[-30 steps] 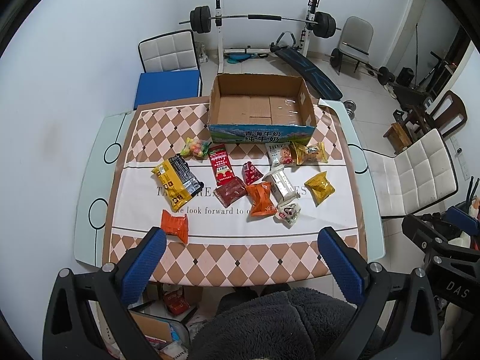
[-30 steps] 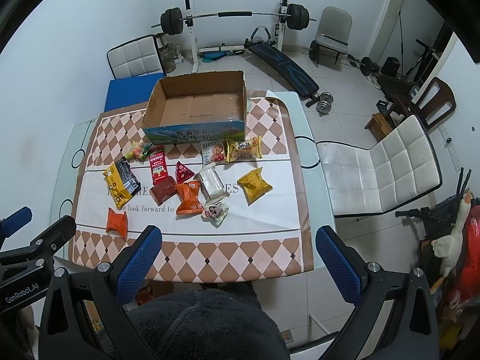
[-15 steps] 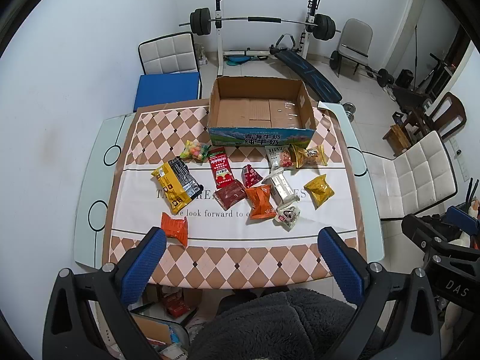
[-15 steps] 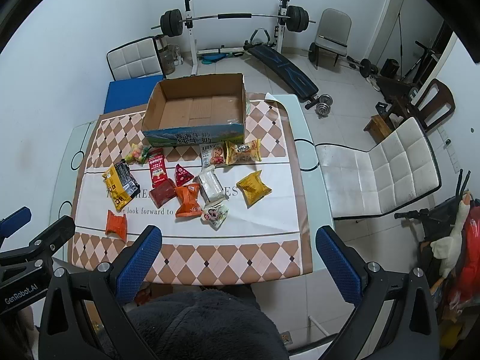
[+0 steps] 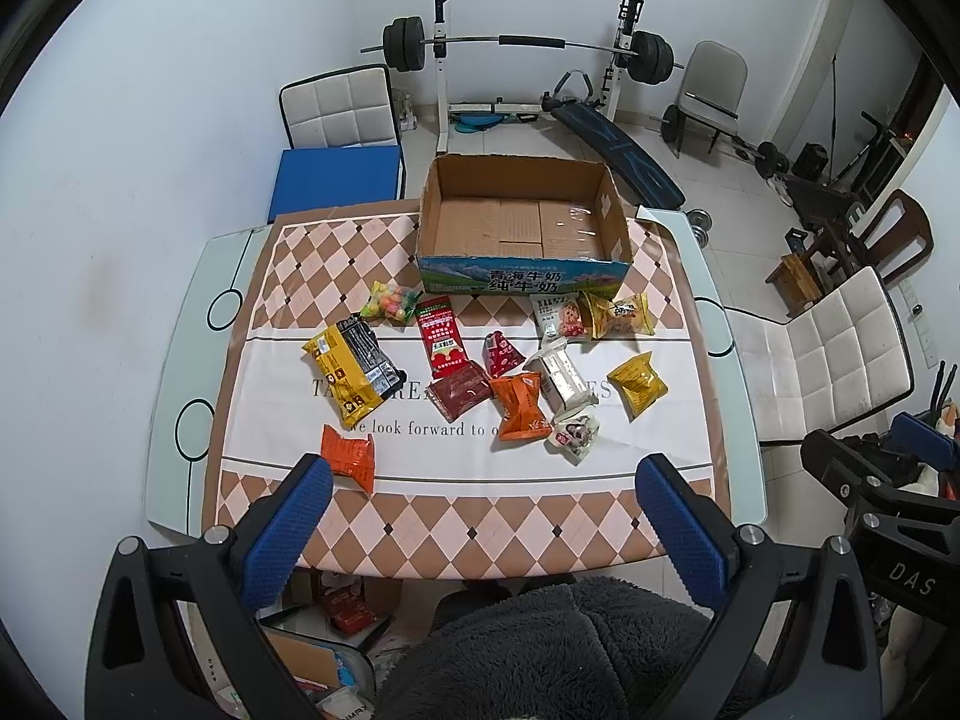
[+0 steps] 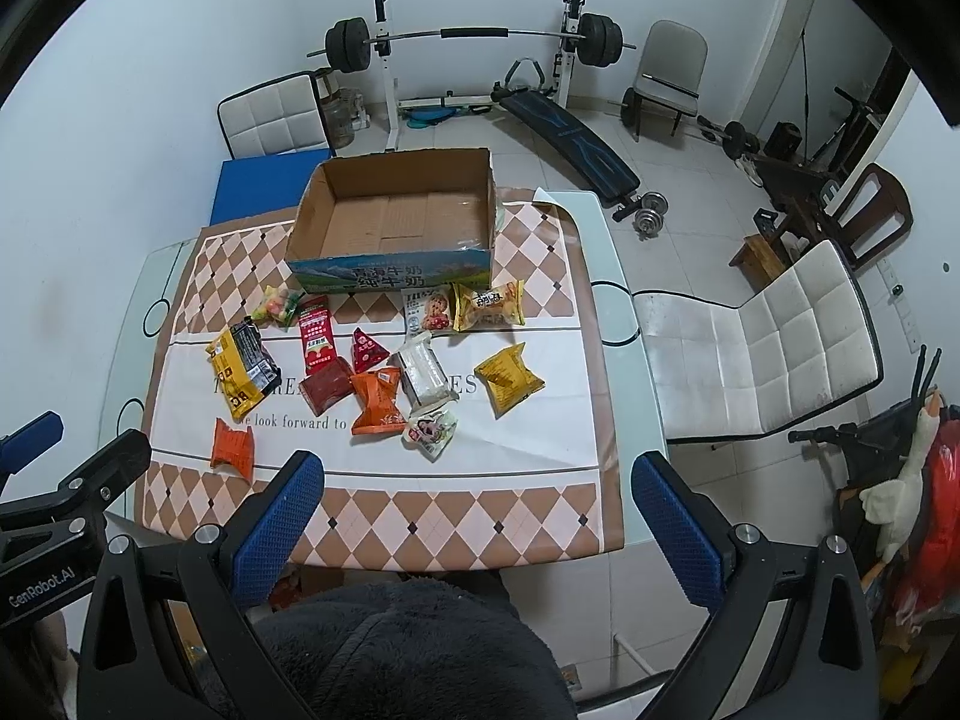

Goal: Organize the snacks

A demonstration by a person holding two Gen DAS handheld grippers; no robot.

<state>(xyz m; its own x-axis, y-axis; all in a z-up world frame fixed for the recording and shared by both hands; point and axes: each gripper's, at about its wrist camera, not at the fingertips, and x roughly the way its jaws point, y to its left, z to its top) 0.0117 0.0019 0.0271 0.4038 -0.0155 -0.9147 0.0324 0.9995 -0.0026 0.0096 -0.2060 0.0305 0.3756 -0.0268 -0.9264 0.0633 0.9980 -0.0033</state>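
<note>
An empty open cardboard box [image 5: 522, 222] [image 6: 396, 216] stands at the far side of the table. Several snack packets lie scattered in front of it: a yellow-black bag [image 5: 351, 369], a small orange packet [image 5: 348, 456] nearest me, a red packet [image 5: 444, 342], an orange packet [image 5: 519, 405], a white packet [image 5: 561, 375] and a yellow packet [image 5: 637, 384] [image 6: 509, 377]. My left gripper [image 5: 480, 492] is open and empty, high above the table's near edge. My right gripper [image 6: 474, 480] is open and empty too, held alongside.
The table has a checkered cloth [image 5: 456, 516] and glass edges. White chairs stand at the right [image 5: 828, 354] and at the far left [image 5: 336, 108]. A barbell rack [image 5: 528, 42] and bench stand behind. Boxes lie on the floor under the near edge.
Both views have shifted slightly; the table sits a little lower and nearer in frame. No snack has moved. Both grippers stay open.
</note>
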